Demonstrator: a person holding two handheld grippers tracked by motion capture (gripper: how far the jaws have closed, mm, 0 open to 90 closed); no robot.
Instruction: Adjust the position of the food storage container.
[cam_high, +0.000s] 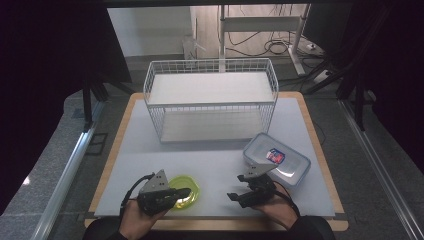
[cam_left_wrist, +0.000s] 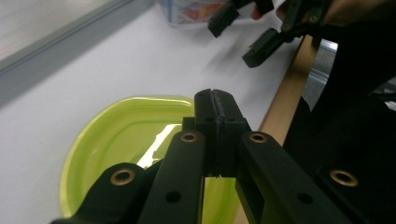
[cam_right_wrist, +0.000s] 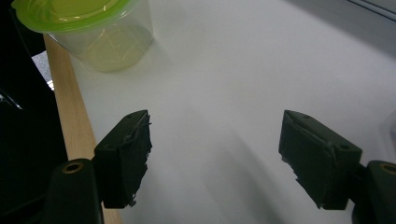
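Note:
A small round clear container with a lime-green lid (cam_high: 194, 198) stands near the table's front edge, left of centre. My left gripper (cam_high: 186, 190) reaches over its lid from the left. In the left gripper view the jaws of my left gripper (cam_left_wrist: 215, 95) are pressed together with nothing between them, just above the green lid (cam_left_wrist: 116, 135). My right gripper (cam_high: 236, 186) hovers low over the bare mat to the right of the container, pointing toward it. Its fingers (cam_right_wrist: 126, 154) stand wide apart with only table between them, and the green-lidded container (cam_right_wrist: 93, 28) lies ahead at upper left.
A rectangular clear box with a blue-edged lid (cam_high: 277, 159) and a small packet inside sits just behind my right gripper. A white wire two-level rack (cam_high: 210, 100) occupies the back middle of the grey mat (cam_high: 150, 165). The wooden table edge (cam_right_wrist: 70, 107) runs close by my hands.

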